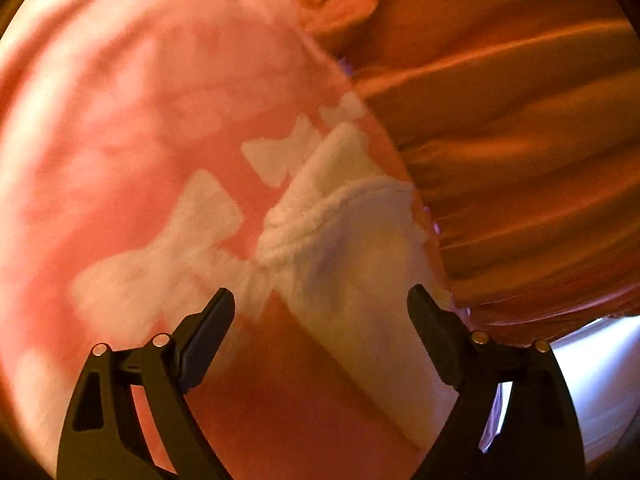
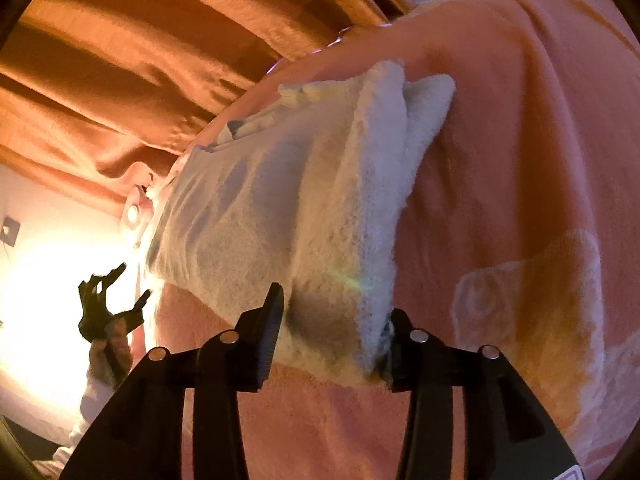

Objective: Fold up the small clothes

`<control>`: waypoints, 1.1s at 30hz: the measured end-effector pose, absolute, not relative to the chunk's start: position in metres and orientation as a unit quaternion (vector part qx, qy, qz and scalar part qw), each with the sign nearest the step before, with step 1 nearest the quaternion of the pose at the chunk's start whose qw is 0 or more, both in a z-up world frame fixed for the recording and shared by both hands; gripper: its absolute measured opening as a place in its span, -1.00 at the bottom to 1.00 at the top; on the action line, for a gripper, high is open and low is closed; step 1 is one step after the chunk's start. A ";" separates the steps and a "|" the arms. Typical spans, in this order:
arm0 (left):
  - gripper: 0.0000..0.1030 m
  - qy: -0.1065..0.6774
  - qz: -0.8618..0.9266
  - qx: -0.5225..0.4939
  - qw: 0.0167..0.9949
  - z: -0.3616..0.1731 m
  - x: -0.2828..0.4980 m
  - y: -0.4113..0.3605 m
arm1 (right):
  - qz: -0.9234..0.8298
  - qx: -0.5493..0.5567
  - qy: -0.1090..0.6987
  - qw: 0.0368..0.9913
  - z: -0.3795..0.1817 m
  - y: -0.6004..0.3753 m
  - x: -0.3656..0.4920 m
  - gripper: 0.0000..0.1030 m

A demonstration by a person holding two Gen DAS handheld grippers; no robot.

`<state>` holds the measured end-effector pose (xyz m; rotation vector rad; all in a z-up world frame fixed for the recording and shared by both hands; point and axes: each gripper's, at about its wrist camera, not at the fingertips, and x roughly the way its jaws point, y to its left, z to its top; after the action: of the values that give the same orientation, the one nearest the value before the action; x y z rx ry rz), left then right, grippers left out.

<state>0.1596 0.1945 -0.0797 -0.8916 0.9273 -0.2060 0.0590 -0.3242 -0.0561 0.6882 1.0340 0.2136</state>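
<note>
A small cream fleece garment (image 2: 288, 208) lies on a pink blanket (image 2: 520, 160) patterned with pale bow shapes (image 1: 208, 208). The blanket covers a bed or similar soft base; which one cannot be told. Behind it hang orange curtains (image 1: 520, 120) in heavy folds.

In the right wrist view, the right gripper (image 2: 332, 328) has the near corner of the garment between its jaws. The black fingers (image 2: 268, 336) sit on either side of the bunched fleece, the jaws partly apart, and both pads appear to touch the cloth, though how firmly they press cannot be told. The garment stretches away from that corner, its far edge folded into thick rolls.

In the left wrist view, which is blurred, the left gripper (image 1: 320, 312) has its jaws wide apart, with the cream garment lying between and beyond them; neither pad presses on the cloth. The left gripper also shows small and dark at the left edge of the right wrist view, against a bright glare.
</note>
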 end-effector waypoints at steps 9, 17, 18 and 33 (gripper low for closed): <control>-0.56 0.394 -0.166 -0.460 0.778 -0.075 0.204 0.176 | 0.101 0.341 0.464 0.811 -0.070 -0.322 0.072 -0.07; -0.67 0.372 -0.215 -0.427 0.796 -0.022 0.100 0.168 | 0.129 0.319 0.476 0.809 -0.074 -0.323 0.095 -0.08; -0.67 0.377 -0.215 -0.426 0.793 -0.022 0.083 0.167 | 0.138 0.317 0.479 0.807 -0.074 -0.325 0.097 -0.08; -0.45 0.480 -0.094 -0.344 0.802 -0.048 0.024 0.208 | 0.193 0.226 0.550 0.781 -0.050 -0.305 0.026 -0.50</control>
<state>0.0241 0.2080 -0.0477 -0.7379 1.0281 -0.2011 0.0256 -0.3053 -0.0500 0.4877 1.1873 0.4177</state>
